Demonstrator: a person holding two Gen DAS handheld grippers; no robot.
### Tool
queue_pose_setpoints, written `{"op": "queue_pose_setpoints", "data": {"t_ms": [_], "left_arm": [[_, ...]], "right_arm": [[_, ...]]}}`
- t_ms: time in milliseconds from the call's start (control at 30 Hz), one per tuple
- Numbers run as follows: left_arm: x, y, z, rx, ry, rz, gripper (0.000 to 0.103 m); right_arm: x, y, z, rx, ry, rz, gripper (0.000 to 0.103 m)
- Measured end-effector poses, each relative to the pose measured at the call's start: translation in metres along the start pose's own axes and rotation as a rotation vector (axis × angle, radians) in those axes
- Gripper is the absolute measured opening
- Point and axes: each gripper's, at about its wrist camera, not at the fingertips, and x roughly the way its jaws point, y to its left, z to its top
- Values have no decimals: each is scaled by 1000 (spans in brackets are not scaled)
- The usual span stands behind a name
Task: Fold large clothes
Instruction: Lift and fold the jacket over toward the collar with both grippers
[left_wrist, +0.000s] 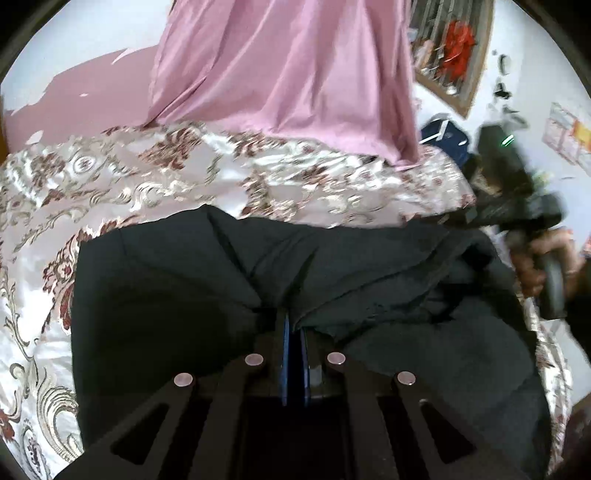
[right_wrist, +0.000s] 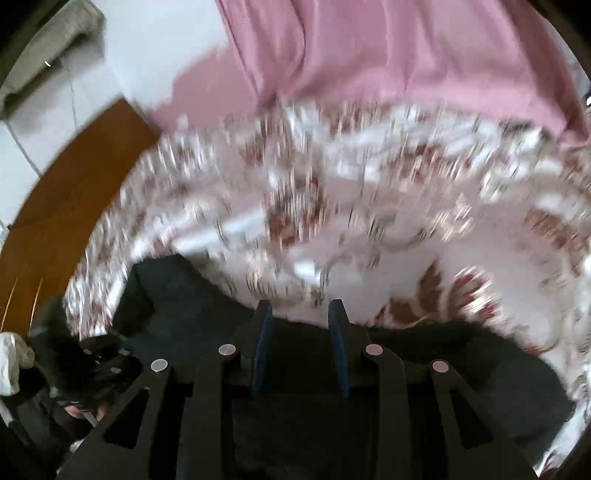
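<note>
A large black garment lies on a floral satin bedspread. My left gripper is shut on a fold of the black garment and pulls creases toward itself. The right gripper, held in a hand, shows at the right of the left wrist view, blurred. In the right wrist view the right gripper is open, its blue-padded fingers apart above the edge of the black garment, with nothing between them. That view is motion-blurred.
A pink curtain hangs behind the bed. A wooden bed frame runs at the left in the right wrist view. A framed shelf with a red item and a dark blue object are at the right.
</note>
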Motion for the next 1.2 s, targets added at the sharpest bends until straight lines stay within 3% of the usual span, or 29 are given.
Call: {"op": "queue_pose_setpoints", "data": {"t_ms": [100,233,333,533,667,767,867,933,1067,1200], "left_arm": [[-26,-4,1,20,-26,-4,9],[-66,-1,15,-8,-126,-90,9],[-63,-5,39,-18,-136,-78,9],[10,-19,85,-66,14,-124,9],[54,-26,61,13,169,-44,9],[52,-24,32,78,154,-63,9],[41,-24,19,127,166,-145,5],[39,-34,16,223,200,-164,3],[49,-55,19,354,328,-195,3],[73,-68,21,434,418,-115,3]], "right_arm": [[3,10,-23,-75,28,17,27],[-1,12,-53,-141,65,69,24],[-1,14,-65,-173,66,68,24],[-10,26,-80,-246,31,16,24],[-23,26,-84,-281,12,-22,24],[-34,24,-91,-338,13,-60,23],[-39,13,-96,-342,53,-44,24],[-38,9,-94,-329,94,-33,24],[-29,8,-87,-315,187,-1,24],[-16,5,-82,-300,272,44,24]]}}
